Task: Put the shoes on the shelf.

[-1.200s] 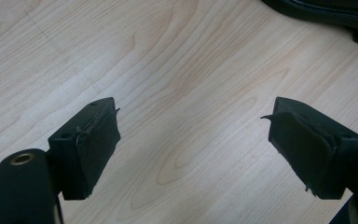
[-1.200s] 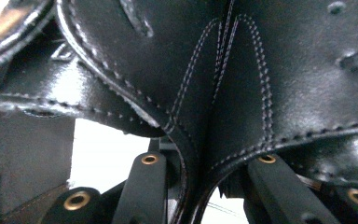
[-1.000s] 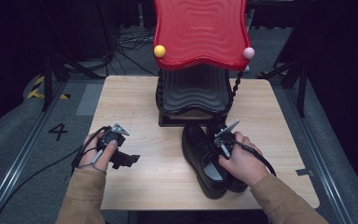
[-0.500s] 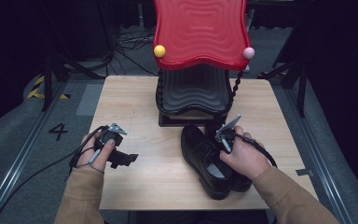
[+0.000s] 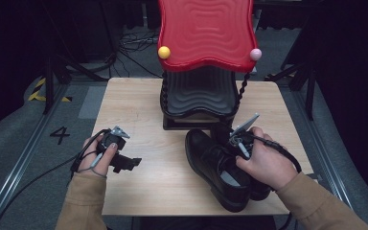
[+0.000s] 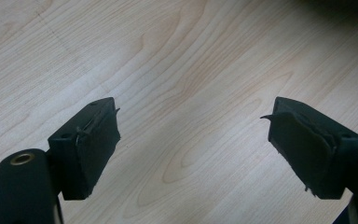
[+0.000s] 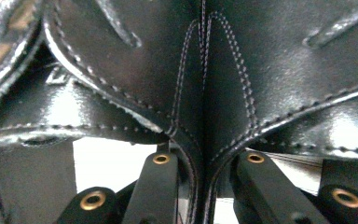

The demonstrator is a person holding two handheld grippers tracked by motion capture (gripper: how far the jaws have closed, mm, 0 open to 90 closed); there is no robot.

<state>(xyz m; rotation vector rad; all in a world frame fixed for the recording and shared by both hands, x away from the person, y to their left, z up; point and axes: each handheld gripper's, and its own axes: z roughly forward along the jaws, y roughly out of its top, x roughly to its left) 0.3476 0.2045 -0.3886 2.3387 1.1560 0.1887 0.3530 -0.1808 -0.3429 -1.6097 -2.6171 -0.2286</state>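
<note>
Two black leather shoes lie side by side on the wooden table (image 5: 139, 103) in the high view. The left shoe (image 5: 215, 167) lies in plain sight, while the right shoe (image 5: 220, 132) is largely under the person's right hand. My right gripper (image 5: 237, 143) is shut on that shoe. Its jaws have just been closing, and in the right gripper view they pinch the stitched heel seam of the right shoe (image 7: 200, 70) at my right gripper (image 7: 205, 186). My left gripper (image 5: 129, 163) rests low over bare wood with jaws wide apart; in its own view my left gripper (image 6: 193, 149) holds nothing.
A shoe rack stands at the back middle of the table, with a red wavy top shelf (image 5: 206, 33) and a black lower shelf (image 5: 199, 93) just behind the shoes' toes. A yellow ball (image 5: 163, 52) and a pink ball (image 5: 255, 54) cap its posts. Cables lie on the floor behind.
The right hand has risen and drawn a little toward the rack with the shoe's heel in its gripper. The left hand has stayed put.
</note>
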